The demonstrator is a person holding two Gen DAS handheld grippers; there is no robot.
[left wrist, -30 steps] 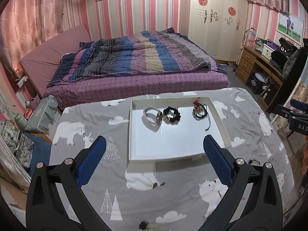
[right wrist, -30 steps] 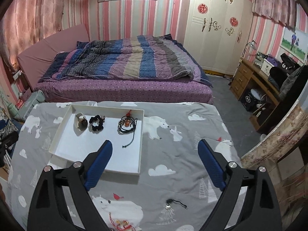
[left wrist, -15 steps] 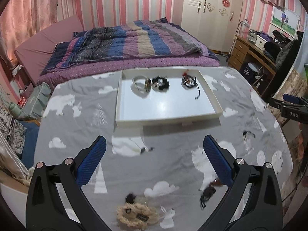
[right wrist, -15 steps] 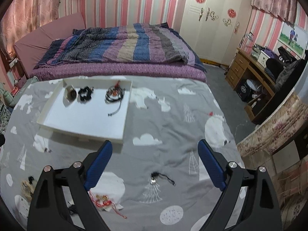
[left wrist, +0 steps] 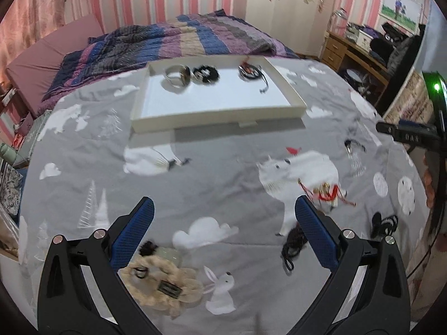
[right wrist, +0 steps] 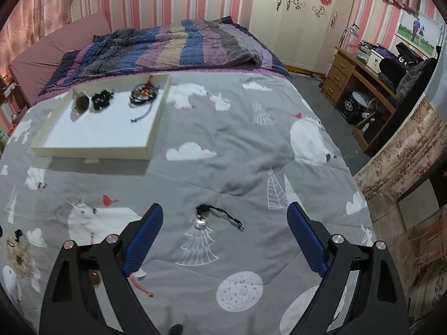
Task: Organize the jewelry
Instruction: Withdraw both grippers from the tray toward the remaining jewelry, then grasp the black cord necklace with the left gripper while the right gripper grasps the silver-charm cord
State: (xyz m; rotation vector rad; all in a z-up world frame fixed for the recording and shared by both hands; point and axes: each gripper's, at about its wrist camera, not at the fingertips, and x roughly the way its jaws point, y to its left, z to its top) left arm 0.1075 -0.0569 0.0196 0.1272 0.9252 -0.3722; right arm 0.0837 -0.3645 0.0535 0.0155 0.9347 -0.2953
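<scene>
A white tray (left wrist: 212, 117) on the grey bear-print cloth holds a silver bangle (left wrist: 176, 74), a black beaded bracelet (left wrist: 206, 73) and a dark corded bracelet (left wrist: 250, 71); the tray also shows in the right wrist view (right wrist: 92, 148). My left gripper (left wrist: 224, 226) is open and empty above loose pieces: a cream woven bracelet (left wrist: 162, 284), a black cord (left wrist: 293, 244) and a red-and-gold piece (left wrist: 327, 194). My right gripper (right wrist: 225, 227) is open and empty, with a black-corded silver pendant (right wrist: 201, 222) between its fingers, lying on the cloth.
Another black piece (left wrist: 384, 223) lies at the right. The right gripper's body (left wrist: 408, 136) shows at the left wrist view's right edge. A bed with a striped quilt (right wrist: 173, 47) stands behind the table. A wooden desk (right wrist: 363, 75) stands at the right.
Both grippers have drawn back from the tray toward the near edge and dropped lower. The loose pieces on the cloth have come into view. Both stay open and empty.
</scene>
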